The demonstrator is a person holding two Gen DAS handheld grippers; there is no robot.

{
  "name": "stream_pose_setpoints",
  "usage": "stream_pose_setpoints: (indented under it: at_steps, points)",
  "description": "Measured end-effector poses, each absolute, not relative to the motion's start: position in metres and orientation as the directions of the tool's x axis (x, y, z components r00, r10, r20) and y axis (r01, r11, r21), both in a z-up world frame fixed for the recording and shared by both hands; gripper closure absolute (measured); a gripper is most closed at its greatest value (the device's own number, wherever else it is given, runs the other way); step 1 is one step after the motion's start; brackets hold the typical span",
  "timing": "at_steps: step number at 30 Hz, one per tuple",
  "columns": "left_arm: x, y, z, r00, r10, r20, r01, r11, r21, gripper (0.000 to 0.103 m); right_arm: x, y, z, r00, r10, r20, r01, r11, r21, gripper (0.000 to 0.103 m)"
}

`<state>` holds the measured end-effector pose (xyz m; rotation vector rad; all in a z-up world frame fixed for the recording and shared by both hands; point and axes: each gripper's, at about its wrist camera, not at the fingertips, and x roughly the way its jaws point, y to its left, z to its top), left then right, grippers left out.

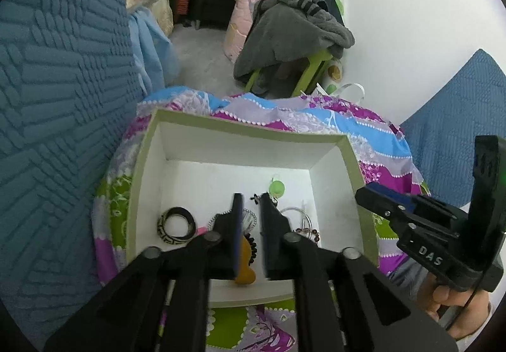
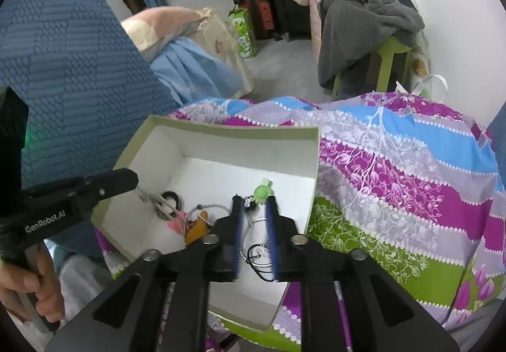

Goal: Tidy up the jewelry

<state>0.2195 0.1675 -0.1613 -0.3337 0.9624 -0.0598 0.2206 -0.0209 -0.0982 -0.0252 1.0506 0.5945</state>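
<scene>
The left gripper (image 1: 251, 198) hangs over the open white box (image 1: 329, 184), its fingers parted by a narrow gap with nothing between them. Its linkage hides the near wall and part of the floor of the box, so the yellow-orange piece (image 1: 245, 269) under the fingers shows only in part, and the beaded chain (image 1: 249, 219) behind them is cut by the left finger. The right gripper (image 2: 254, 198) also hangs over the box, jaws spread with nothing clamped; through the gap a thin wire hoop (image 2: 253, 225) and a dark cord loop (image 2: 257, 257) lie on the box floor. In the right wrist view the left gripper enters from the left edge, its tip meeting a grey tangled strand (image 2: 155, 198); whether the fingers pinch that strand cannot be told. Further in, a black-and-cream patterned bangle (image 1: 175, 225) lies near the left wall, a pink item (image 2: 175, 223) is half hidden by chain, and a green pendant (image 2: 262, 192) lies toward the far wall, clear of the other pieces. Small dark items beside the pendant are too small to identify. The far half of the box floor is bare. The box rests on a floral cloth (image 2: 395, 168) which extends well to the right of the box. A blue quilted surface (image 1: 57, 83) rises close to the left side of the box.
</scene>
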Motion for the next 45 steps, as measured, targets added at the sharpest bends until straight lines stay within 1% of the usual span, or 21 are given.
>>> stream_pose_setpoints:
  at_steps: [1,2,3,9,16,22,23,25,30,32,36,39,40,45]
  points:
    - [0.218,0.167,-0.155,0.581,-0.191,-0.791,-0.095,0.949,-0.299,0.059,0.221,-0.022,-0.093,0.365,0.450,-0.815,-0.472,0.844,0.255,0.076]
    - [0.216,0.167,-0.150,0.592,-0.186,-0.785,-0.092,0.951,-0.295,0.054,0.221,-0.024,-0.086,0.375,0.455,-0.808,-0.472,0.843,0.257,0.076]
    - [0.215,0.166,-0.145,0.604,-0.180,-0.776,-0.086,0.954,-0.288,0.053,0.221,-0.026,-0.081,0.384,0.459,-0.801,-0.471,0.844,0.257,0.076]
    - [0.203,0.158,-0.100,0.652,-0.136,-0.746,-0.061,0.971,-0.230,0.053,0.218,-0.039,-0.024,0.483,0.463,-0.744,-0.464,0.855,0.231,0.076]
    - [0.181,0.148,-0.040,0.717,-0.088,-0.691,-0.041,0.985,-0.168,0.053,0.188,-0.052,0.065,0.612,0.498,-0.614,-0.491,0.848,0.198,0.076]
    - [0.156,0.137,-0.003,0.755,-0.046,-0.654,-0.041,0.992,-0.117,0.052,0.163,-0.068,0.106,0.669,0.512,-0.539,-0.479,0.851,0.213,0.076]
    - [0.150,0.135,0.003,0.765,-0.040,-0.643,-0.042,0.993,-0.111,0.052,0.160,-0.070,0.110,0.673,0.514,-0.532,-0.479,0.851,0.217,0.076]
    - [0.143,0.134,0.011,0.769,-0.041,-0.637,-0.045,0.992,-0.119,0.047,0.153,-0.075,0.115,0.678,0.520,-0.519,-0.477,0.849,0.228,0.076]
    - [0.124,0.129,0.017,0.782,-0.029,-0.622,-0.058,0.991,-0.119,0.045,0.131,-0.085,0.118,0.699,0.516,-0.496,-0.462,0.854,0.237,0.076]
    - [0.120,0.129,0.016,0.779,-0.020,-0.626,-0.074,0.990,-0.124,0.042,0.122,-0.088,0.115,0.699,0.513,-0.498,-0.453,0.857,0.246,0.076]
    - [0.109,0.129,0.013,0.780,-0.019,-0.626,-0.087,0.987,-0.137,0.031,0.109,-0.094,0.105,0.700,0.499,-0.511,-0.439,0.865,0.244,0.076]
    - [0.105,0.127,0.009,0.770,-0.011,-0.638,-0.091,0.988,-0.126,0.028,0.095,-0.097,0.097,0.706,0.475,-0.525,-0.424,0.878,0.224,0.076]
    - [0.103,0.126,0.007,0.767,-0.013,-0.641,-0.092,0.987,-0.130,0.023,0.092,-0.096,0.095,0.707,0.469,-0.529,-0.423,0.880,0.216,0.076]
    - [0.093,0.125,-0.005,0.747,0.000,-0.664,-0.109,0.986,-0.123,0.020,0.077,-0.098,0.081,0.705,0.436,-0.560,-0.400,0.896,0.194,0.075]
